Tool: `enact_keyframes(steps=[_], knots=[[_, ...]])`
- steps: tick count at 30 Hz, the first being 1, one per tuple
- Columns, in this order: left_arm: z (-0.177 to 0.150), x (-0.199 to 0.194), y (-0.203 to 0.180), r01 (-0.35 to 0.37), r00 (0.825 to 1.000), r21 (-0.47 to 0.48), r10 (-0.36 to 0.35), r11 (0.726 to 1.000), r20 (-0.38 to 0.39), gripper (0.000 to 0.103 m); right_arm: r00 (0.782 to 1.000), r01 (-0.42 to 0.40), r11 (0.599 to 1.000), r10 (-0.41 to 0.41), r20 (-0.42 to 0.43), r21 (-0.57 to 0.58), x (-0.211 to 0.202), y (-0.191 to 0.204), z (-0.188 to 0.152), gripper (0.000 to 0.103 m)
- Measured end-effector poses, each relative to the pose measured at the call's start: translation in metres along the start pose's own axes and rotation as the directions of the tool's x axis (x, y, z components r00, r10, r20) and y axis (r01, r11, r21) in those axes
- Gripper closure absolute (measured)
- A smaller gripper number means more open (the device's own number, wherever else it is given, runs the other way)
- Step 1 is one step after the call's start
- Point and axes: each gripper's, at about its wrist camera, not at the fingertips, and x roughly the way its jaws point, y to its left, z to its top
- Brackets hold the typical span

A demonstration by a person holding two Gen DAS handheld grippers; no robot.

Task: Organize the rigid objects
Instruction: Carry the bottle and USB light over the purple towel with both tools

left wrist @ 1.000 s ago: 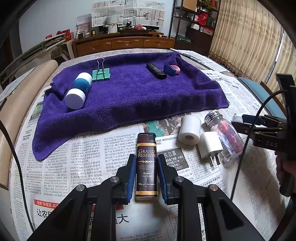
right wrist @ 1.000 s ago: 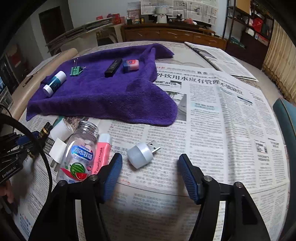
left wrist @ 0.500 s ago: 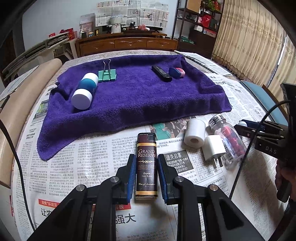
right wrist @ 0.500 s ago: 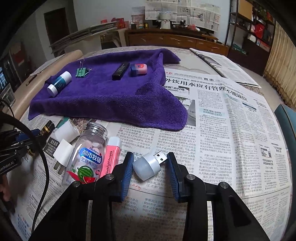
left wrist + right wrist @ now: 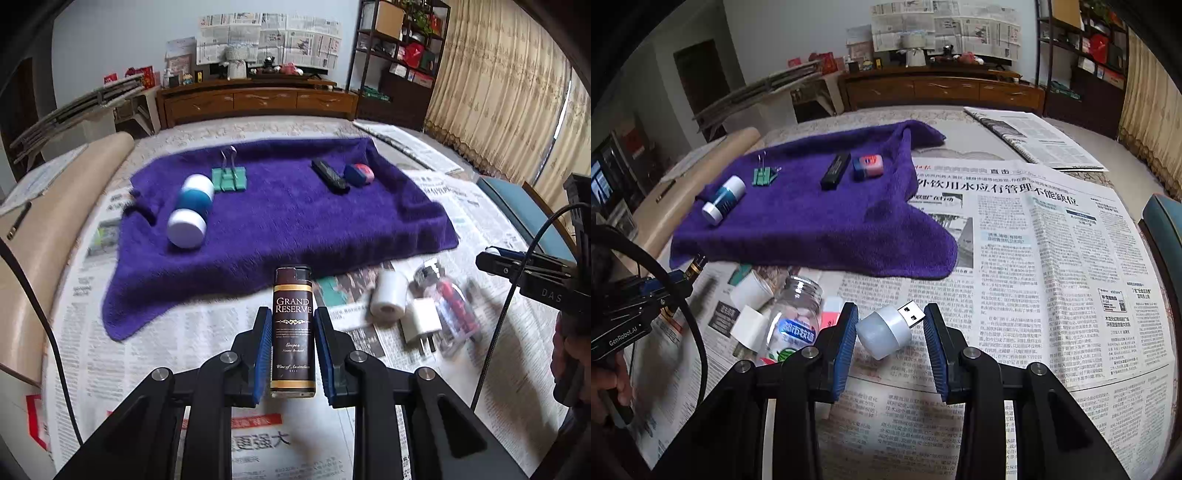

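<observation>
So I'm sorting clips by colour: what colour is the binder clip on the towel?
Green body with silver wire handles; the binder clip shows best in the left wrist view.

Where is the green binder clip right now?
In the left wrist view, the green binder clip lies on the purple towel, far left part, beside the blue-and-white bottle.

The left gripper [image 5: 293,339] is reaching forward low over the table, its two blue-padded fingers [image 5: 263,354] pressing against both sides of a dark brown lighter [image 5: 293,328] lying lengthwise between them. The right gripper [image 5: 891,343] is doing the same to the right, its blue pads [image 5: 846,343] closing on a small white USB lamp [image 5: 886,328], the left pad touching the dome. A hand [image 5: 607,384] is gripping the left gripper's handle, seen at the near left edge of the right wrist view.
</observation>
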Motion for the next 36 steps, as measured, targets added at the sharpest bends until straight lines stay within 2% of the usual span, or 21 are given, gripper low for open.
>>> enact_keyframes(steps=[7,15,20,28,36], knots=[[0.028,-0.013,0.014,-0.015,0.999,-0.015,0.016,1.000,0.045,0.080,0.998,-0.051,0.998,0.049,0.032,0.042,-0.004,-0.004,0.023,0.066],[0.073,-0.022,0.023,-0.026,0.995,-0.018,0.027,1.000,0.094,0.080,0.996,-0.034,0.999,0.036,0.079,-0.032,-0.006,0.011,0.076,0.066],[0.096,-0.004,0.033,-0.010,0.996,-0.040,0.014,0.999,0.092,0.080,0.996,-0.023,0.996,0.031,0.088,-0.085,0.002,0.026,0.108,0.066],[0.108,0.045,0.035,-0.003,1.000,-0.029,0.004,1.000,0.029,0.080,0.999,-0.038,0.994,0.039,0.012,-0.100,0.043,0.036,0.132,0.066],[0.108,0.079,0.033,-0.012,1.000,0.001,0.012,1.000,-0.009,0.080,0.997,-0.017,0.990,0.006,-0.075,-0.140,0.087,0.041,0.127,0.066]])
